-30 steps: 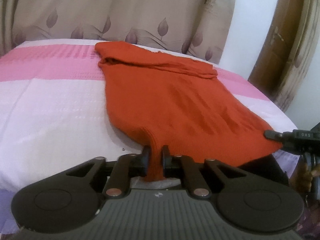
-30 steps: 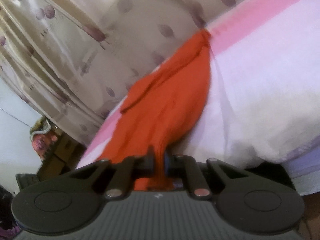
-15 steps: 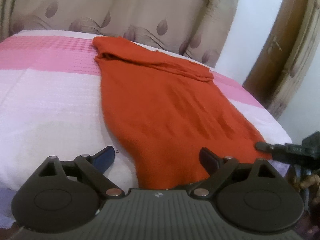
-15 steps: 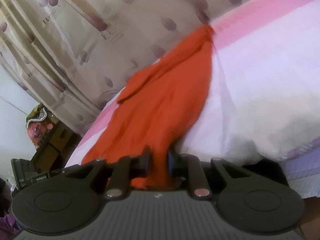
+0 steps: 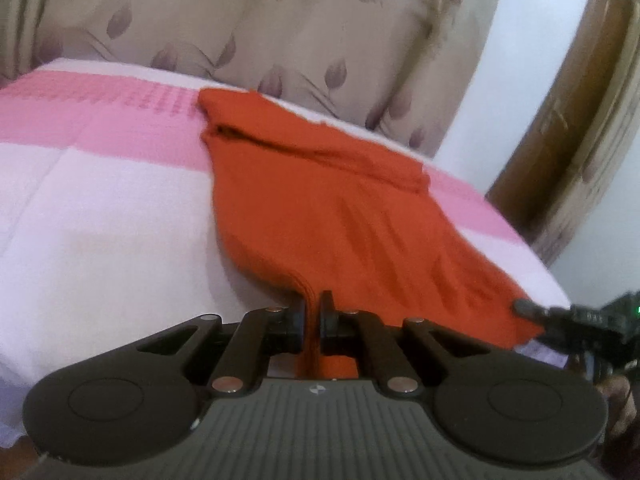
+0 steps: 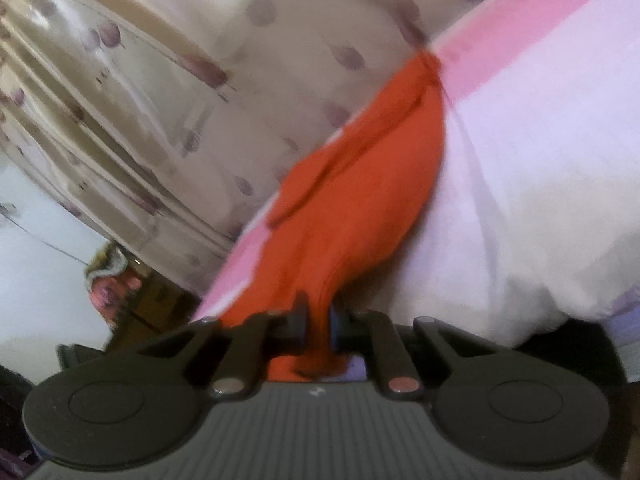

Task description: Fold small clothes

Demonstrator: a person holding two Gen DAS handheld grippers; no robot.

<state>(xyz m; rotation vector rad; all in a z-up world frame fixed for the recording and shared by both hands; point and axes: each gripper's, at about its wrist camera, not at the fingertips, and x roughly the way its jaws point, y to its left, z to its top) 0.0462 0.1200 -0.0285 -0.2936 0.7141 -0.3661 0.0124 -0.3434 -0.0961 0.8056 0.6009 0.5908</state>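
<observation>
Beige curtains (image 5: 280, 28) with a dark leaf print hang behind a bed (image 5: 100, 208) covered in a sheet striped pink and pale white; a brown wooden door (image 5: 560, 140) stands at the right edge of the left wrist view. An orange garment (image 5: 340, 208) lies spread flat on the bed, running from the pink stripe in the upper middle of that frame down to the near edge at lower centre. Its far end is folded over into a band.

Low in the middle of the frame, the left gripper (image 5: 314, 316) has its fingers closed on a pinch of the garment's near hem, with cloth bunched between the pads. At the lower right of the same frame the right gripper (image 5: 532, 310) meets the garment's other near corner. In the right wrist view, the right gripper (image 6: 318, 320) likewise clamps a gathered fold of the orange garment (image 6: 360, 200), which stretches away toward the upper right along the bed (image 6: 540, 180). Both views are somewhat blurred.
</observation>
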